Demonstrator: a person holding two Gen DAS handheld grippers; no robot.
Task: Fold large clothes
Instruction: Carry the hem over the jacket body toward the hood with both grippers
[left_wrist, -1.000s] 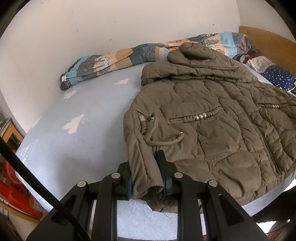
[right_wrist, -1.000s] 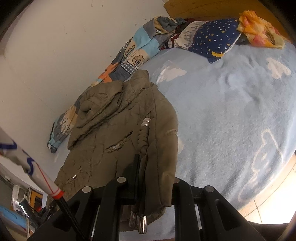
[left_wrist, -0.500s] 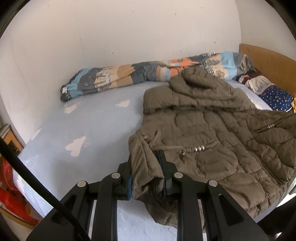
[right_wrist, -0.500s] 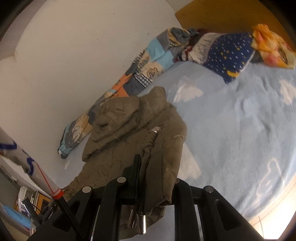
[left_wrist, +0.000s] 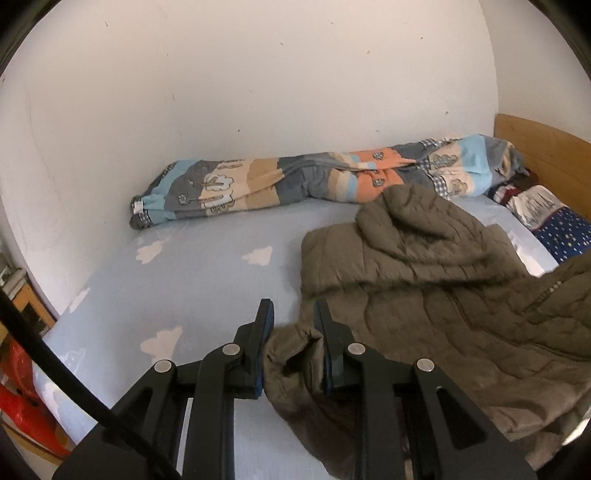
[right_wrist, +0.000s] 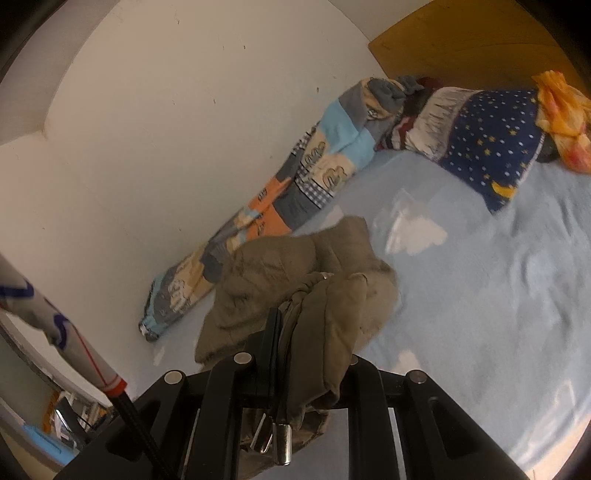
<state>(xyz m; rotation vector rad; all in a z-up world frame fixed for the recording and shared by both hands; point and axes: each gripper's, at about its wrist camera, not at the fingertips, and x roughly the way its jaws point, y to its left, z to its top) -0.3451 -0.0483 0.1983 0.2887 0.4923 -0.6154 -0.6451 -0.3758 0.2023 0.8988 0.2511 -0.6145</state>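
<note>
Bed (left_wrist: 192, 280) carries the olive jacket (left_wrist: 436, 295), hood end toward the wall, long axis running straight away from you, hem at your claws. Your left gripper (left_wrist: 291, 328) is clamped on the near left hem corner; your right gripper (right_wrist: 314, 332) is clamped on the right corner with its drawstring ends (right_wrist: 277, 439) dangling. Hood lies dead ahead of both, so the hem likely folds forward.

The bed (left_wrist: 192, 280) carries a light blue sheet (right_wrist: 480, 295) printed with white clouds. A rolled patchwork duvet (left_wrist: 295, 181) lies along the far edge, against the wall. An olive quilted jacket (left_wrist: 443, 288) lies on the right half of the sheet, hood toward the duvet. A star-print navy pillow (right_wrist: 491, 140) and an orange cloth (right_wrist: 561, 110) lie at the wooden headboard (left_wrist: 539, 144).
</note>
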